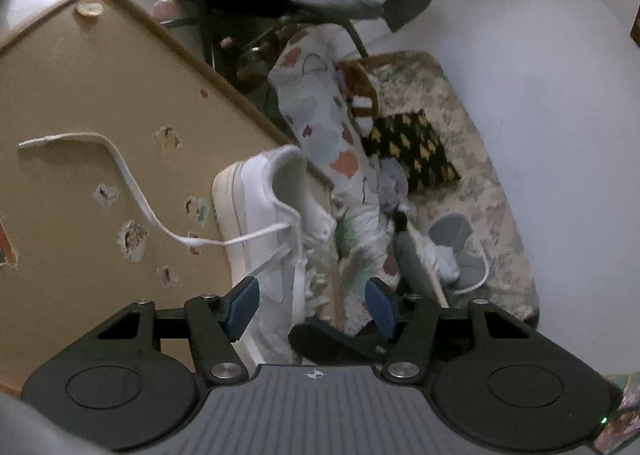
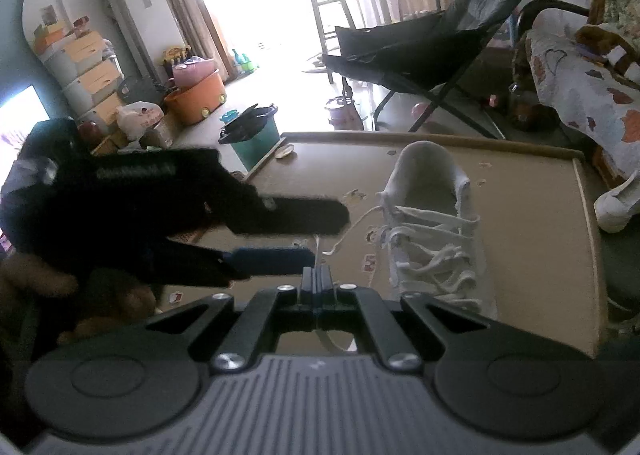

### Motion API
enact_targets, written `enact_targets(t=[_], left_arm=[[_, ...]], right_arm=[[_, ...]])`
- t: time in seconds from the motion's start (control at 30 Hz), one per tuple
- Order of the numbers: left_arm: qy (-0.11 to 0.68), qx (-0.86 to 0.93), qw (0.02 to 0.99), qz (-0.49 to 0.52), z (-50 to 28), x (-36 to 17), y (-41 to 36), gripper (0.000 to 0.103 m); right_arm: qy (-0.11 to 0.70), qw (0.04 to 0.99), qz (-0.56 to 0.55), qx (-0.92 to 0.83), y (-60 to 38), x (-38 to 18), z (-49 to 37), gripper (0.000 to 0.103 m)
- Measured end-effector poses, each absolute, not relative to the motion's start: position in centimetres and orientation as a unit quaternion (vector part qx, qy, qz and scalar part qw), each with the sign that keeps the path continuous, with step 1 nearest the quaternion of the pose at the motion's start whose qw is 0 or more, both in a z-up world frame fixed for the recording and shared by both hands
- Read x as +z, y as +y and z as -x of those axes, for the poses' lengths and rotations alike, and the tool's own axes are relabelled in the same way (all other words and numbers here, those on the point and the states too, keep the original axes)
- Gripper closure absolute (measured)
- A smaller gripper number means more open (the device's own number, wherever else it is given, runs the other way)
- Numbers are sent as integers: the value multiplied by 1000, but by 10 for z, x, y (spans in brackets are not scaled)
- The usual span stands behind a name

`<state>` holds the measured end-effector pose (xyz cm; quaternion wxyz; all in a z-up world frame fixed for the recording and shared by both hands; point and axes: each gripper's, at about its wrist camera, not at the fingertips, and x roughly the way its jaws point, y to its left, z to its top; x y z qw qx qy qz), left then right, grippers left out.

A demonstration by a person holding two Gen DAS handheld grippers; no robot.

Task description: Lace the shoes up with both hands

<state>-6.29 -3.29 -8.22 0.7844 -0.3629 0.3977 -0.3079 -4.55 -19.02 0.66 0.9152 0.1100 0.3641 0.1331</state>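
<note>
Right wrist view shows a white sneaker standing on the tan table, heel toward the far edge, with several lace crossings already threaded over the tongue, so the lacing is judged mostly done; tightening and tying appear to be left. The right gripper is seen pinched closed on a lace end that runs from the shoe's left side. The left gripper is held partly open beside that strand, nothing between its blue pads. From the left wrist camera, a second free lace end is seen trailing loose across the table. Counted: one sneaker on the table, two lace ends, two grippers; another white shoe lies off the table at right.
</note>
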Motion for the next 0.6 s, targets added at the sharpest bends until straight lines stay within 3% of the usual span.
enact_targets(t=[0.07,0.13,0.17,0.33,0.6], left_arm=[[397,-307,786,360,60,-85,-35,56],[400,-306,791,348,56,-86,-36,86],[400,-306,793,342,55,-86,-36,90],[397,-304,804,321,47,-81,-35,97],[383,-304,835,253,46,-63,-29,99]], right_arm=[[364,915,-109,138,-189,7,46,102],[364,914,-108,141,-188,7,47,102],[363,914,-108,143,-188,7,47,102],[366,913,-109,144,-188,8,48,102],[371,910,-116,144,-190,8,49,100]])
